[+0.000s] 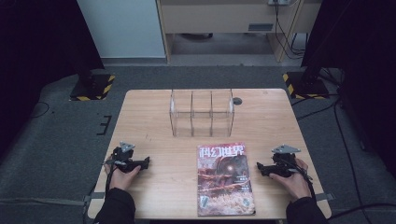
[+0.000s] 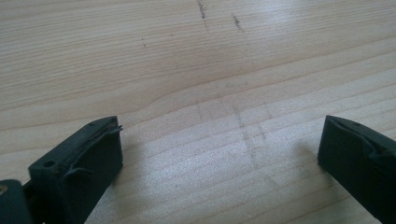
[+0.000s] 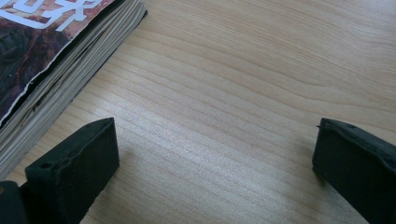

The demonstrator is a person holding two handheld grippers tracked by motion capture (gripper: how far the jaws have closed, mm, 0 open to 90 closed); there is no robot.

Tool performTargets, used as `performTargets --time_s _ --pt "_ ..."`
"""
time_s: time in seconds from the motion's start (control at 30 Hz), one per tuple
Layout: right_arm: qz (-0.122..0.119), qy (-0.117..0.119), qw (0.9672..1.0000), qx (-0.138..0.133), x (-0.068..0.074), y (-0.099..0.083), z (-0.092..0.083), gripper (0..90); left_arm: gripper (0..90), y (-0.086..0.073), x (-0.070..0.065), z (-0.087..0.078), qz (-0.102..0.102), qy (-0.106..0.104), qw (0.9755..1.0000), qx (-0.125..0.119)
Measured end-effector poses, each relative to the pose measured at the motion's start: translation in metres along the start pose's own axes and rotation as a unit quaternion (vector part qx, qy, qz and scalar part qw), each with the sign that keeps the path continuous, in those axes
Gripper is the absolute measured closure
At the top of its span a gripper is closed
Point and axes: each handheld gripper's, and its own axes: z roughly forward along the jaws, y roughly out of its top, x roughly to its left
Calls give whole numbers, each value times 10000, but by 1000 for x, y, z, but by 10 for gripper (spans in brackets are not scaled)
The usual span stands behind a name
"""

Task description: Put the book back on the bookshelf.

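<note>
My left claw [image 1: 145,162] and right claw [image 1: 259,168] rest on the pale wood-grain counter [image 1: 154,126], jaws spread wide, empty. Between them lies a glossy magazine [image 1: 225,179] — white Chinese title, worn page edges. Beyond it stands a clear acrylic divided rack [image 1: 201,112].

Both forearms come in over the near edge of the table [image 1: 149,112], dark sleeves on. The left hand [image 1: 122,173] holds the left gripper [image 1: 145,162] low near the near-left corner, jaws wide apart and pointing inward. Right hand [image 1: 294,179] mirrors it by the near-right corner, right gripper [image 1: 259,168] jaws spread wide too, nothing between them.
</note>
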Motion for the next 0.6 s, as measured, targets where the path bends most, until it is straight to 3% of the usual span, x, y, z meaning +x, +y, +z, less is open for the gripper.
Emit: performTargets --time_s 0.13,0.2,0.23,0.3,0.33,0.4,0.5,0.6 --pt "271 -239 9993 -16 4 -3 -3 6 15 1 1 -2 -8 -12 10000 20" --pt "275 -242 9993 -12 4 -3 -3 7 42 1 1 -3 -12 -19 10000 34" --pt "273 -243 9993 -20 4 -3 -3 20 114 2 1 -5 -10 -14 10000 62" --pt "213 -210 9995 -70 4 -3 -3 79 130 3 2 -9 -133 -5 9998 121" --pt "213 -210 9995 -70 4 -3 -3 79 130 3 3 -11 -208 -11 9997 95" --pt "219 -218 9995 60 5 0 -8 162 142 5 4 -16 -290 -29 9996 -57" --pt "275 -201 9993 123 5 2 -10 183 154 6 2 -19 -292 -49 9995 -146" --pt "295 -114 9995 1 5 4 -15 221 162 8 -4 -24 -233 -140 9991 -323"
